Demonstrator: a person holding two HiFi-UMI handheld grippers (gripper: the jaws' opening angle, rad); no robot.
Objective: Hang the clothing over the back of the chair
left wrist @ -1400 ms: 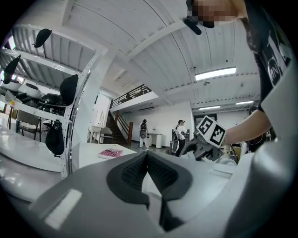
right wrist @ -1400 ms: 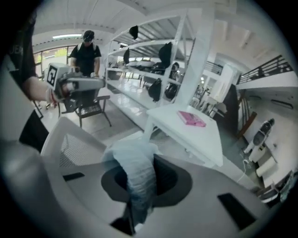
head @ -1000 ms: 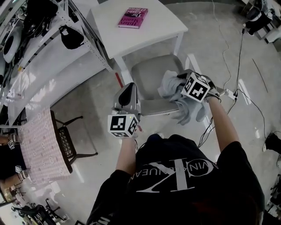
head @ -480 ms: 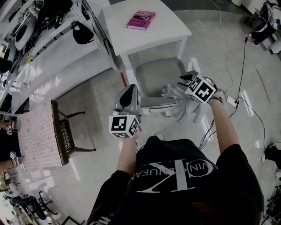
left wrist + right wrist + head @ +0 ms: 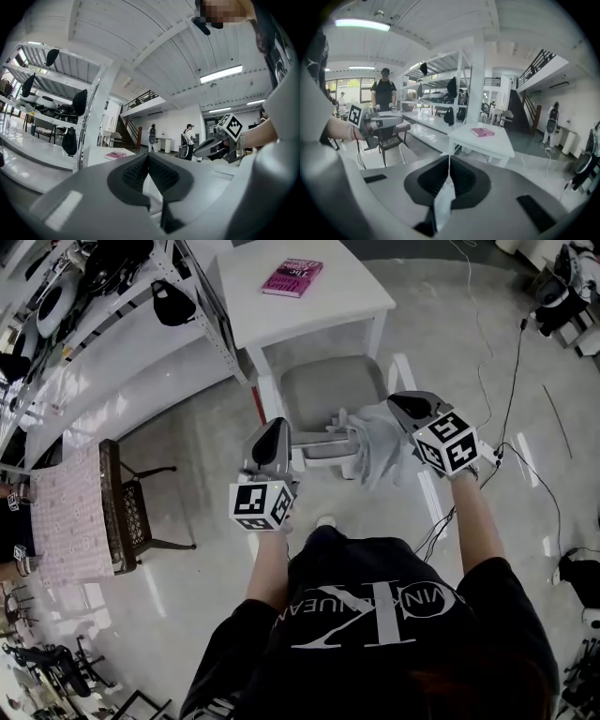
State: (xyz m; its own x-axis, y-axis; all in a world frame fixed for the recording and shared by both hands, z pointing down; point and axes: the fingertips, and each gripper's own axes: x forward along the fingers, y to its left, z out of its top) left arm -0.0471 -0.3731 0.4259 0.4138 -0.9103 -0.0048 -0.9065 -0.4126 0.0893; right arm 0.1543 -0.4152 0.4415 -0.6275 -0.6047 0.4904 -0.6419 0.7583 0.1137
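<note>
We find the white table [image 5: 319, 310] just behind the chair [image 5: 328, 390], blocking its far side, and the shelf rack [image 5: 131, 338] hemming in the left. Right of the chair the floor [image 5: 450, 334] lies open, crossed by thin cables [image 5: 515, 371].

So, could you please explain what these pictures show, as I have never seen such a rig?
A person holds a two-jaw gripper in each hand; there is no robot arm. The head view looks down from a camera on the person's head; the other two come from cameras riding on the grippers. The left gripper is shut and empty. The right gripper has just been closing its jaws and pinches the pale clothing, which drapes at the grey chair's near edge. Beyond stands a white table with a pink book.
</note>
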